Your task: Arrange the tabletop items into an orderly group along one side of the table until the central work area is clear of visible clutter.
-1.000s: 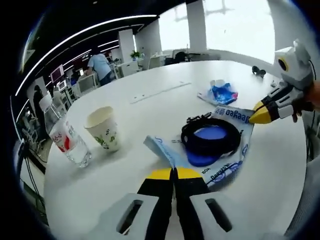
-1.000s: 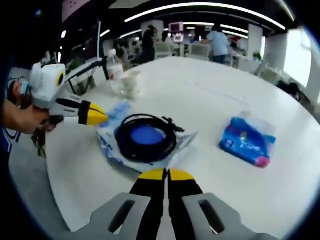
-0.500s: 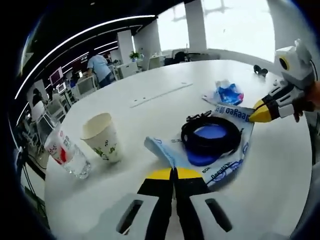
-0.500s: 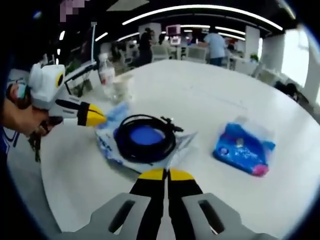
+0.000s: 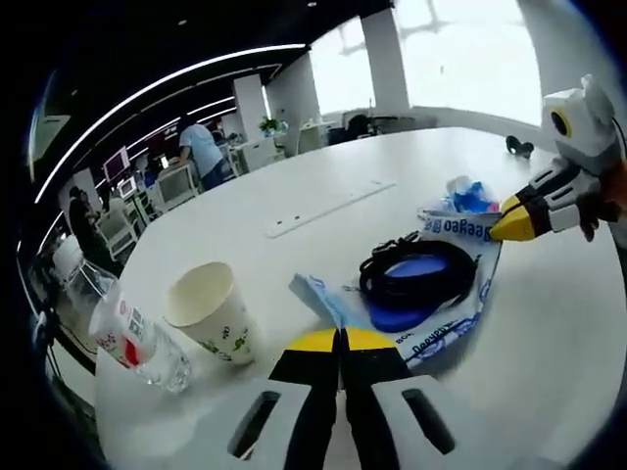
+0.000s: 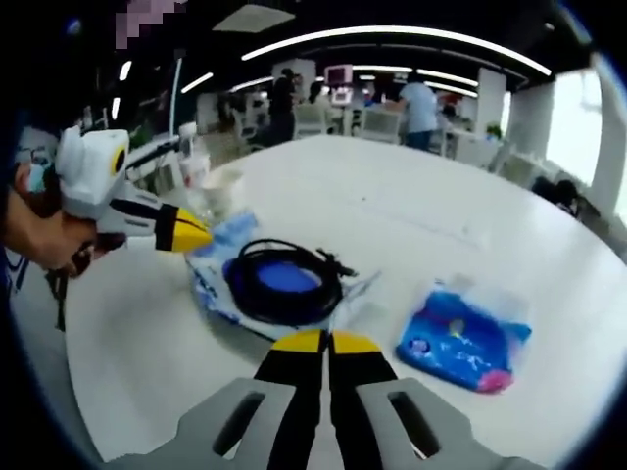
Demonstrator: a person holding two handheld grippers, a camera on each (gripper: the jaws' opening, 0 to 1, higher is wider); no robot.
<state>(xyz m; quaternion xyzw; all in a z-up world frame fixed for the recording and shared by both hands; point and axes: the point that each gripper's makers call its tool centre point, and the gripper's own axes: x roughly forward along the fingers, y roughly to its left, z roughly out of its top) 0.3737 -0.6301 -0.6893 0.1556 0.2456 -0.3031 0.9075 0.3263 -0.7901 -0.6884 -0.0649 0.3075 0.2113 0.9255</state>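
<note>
In the left gripper view, the left tongs (image 5: 342, 340) were pressed together, holding nothing, above the white surface (image 5: 294, 235). Just ahead lay a black cable coil (image 5: 419, 277) on a blue-and-white plastic bag (image 5: 443, 318). A paper cup (image 5: 210, 313) stood beside a tilted water bottle (image 5: 132, 340) at the left. The right tongs (image 5: 512, 224) hovered closed at the bag's far edge. In the right gripper view, a blue packet (image 6: 462, 336) lay near the right tongs (image 6: 316, 342), apart from the coil (image 6: 284, 282).

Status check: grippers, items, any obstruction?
Left gripper and right gripper shut, empty. Cable on its bag, cup, bottle, blue pack scattered. Nothing blocking.
</note>
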